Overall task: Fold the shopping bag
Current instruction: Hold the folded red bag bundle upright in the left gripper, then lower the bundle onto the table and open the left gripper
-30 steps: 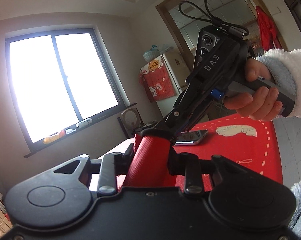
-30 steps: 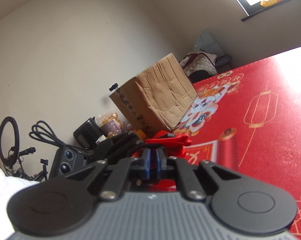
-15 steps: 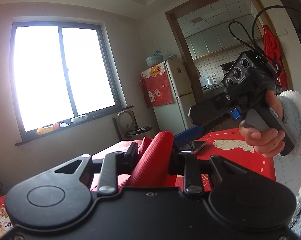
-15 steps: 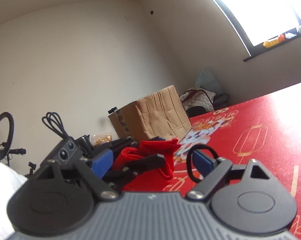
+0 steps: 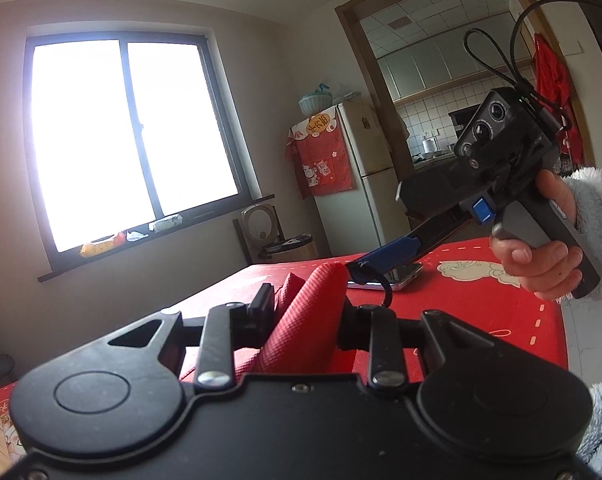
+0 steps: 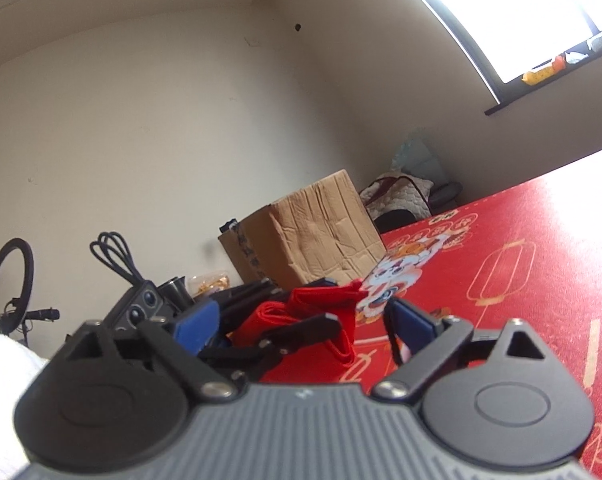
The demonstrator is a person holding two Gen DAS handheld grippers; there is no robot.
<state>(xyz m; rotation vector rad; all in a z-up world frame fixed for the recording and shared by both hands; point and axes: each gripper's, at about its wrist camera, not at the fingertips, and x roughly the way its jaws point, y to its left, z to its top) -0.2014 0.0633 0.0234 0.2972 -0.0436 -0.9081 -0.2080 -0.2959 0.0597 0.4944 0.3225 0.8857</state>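
The red shopping bag (image 5: 305, 332) is bunched into a thick ribbed wad, held above the red worktop (image 5: 481, 300). The left claw (image 5: 303, 312) is clamped on it, likely to keep the gathered layers from springing apart. The right claw (image 6: 301, 326) stands wide open just beside it, holding nothing. A phone (image 5: 397, 280) lies beyond, and a cardboard box (image 6: 313, 228) sits further off.

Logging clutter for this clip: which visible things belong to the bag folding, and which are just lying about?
Job: red shopping bag, clamped in left gripper; open right gripper.
Lying about: phone, cardboard box, tablecloth, fridge, ring light.
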